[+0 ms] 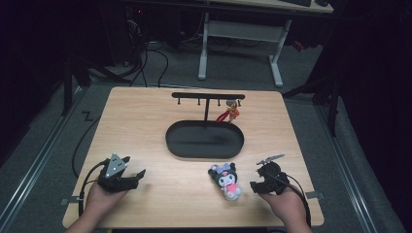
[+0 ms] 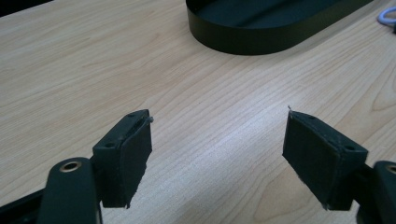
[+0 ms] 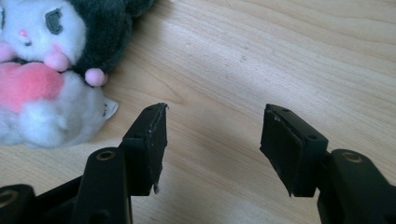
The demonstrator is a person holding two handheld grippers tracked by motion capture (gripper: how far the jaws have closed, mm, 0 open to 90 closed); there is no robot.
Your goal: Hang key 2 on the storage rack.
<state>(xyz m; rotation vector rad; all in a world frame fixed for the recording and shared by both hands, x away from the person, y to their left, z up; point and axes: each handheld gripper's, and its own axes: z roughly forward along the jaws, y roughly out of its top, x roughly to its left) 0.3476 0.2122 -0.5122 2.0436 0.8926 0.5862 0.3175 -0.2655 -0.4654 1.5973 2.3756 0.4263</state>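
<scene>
Both our grippers rest near the tabletop's front edge, left gripper and right gripper each with jaws spread and empty. Our plush toy lies just beside the right one, toward the front edge. We judge a sideways approach could nudge it off, or against the black tray.

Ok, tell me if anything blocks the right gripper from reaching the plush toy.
Nothing visible does. The right gripper sits open just beside the plush toy, with bare table between them; the toy lies off to the side of its jaws, not between them.
</scene>
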